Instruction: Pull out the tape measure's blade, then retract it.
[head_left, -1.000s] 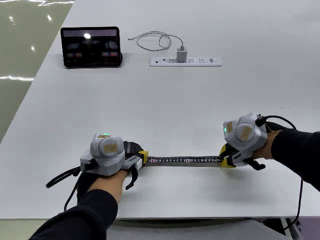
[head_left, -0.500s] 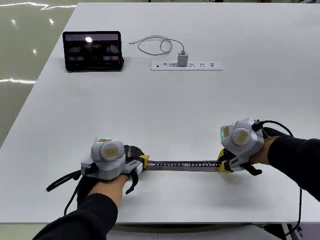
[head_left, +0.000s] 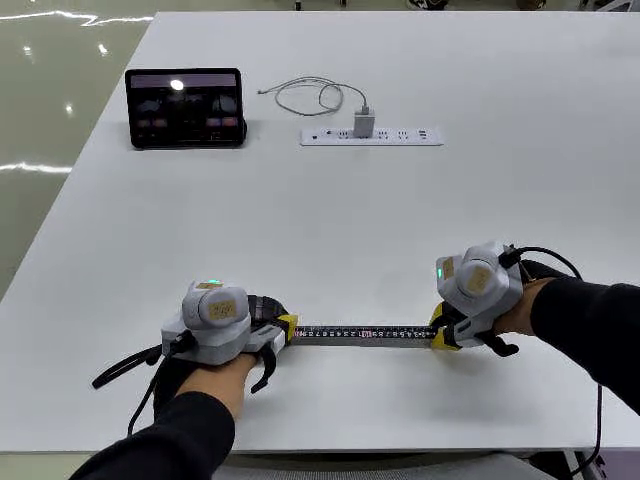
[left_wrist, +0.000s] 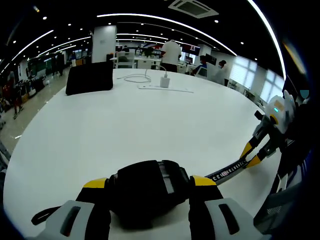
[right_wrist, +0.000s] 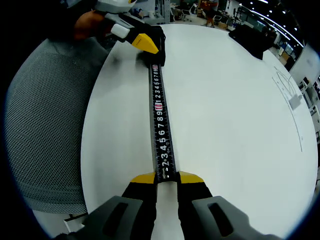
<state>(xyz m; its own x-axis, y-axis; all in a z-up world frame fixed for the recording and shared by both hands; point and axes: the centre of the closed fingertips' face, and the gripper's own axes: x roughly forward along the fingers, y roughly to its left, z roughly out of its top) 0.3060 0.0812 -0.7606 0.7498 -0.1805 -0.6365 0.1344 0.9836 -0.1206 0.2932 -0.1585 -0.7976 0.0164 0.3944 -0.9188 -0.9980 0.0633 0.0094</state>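
Shortened slightly is the exposed blade (head_left: 365, 331), the right gripper (head_left: 438, 336) being brought left toward the left gripper (head_left: 280, 330). Its jaws are pinched on the blade tip; the left jaws are clamped round the tape measure case (left_wrist: 145, 190) on the near desk (head_left: 400, 230). Retraction is judged begun.

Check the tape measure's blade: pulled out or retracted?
Pulled out. The numbered blade stretches across the table from the black case in the left hand-held gripper to the right hand-held gripper, whose jaws pinch its tip.

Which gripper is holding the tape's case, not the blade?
The left gripper: its jaws clamp the black case; the right gripper pinches the blade tip.
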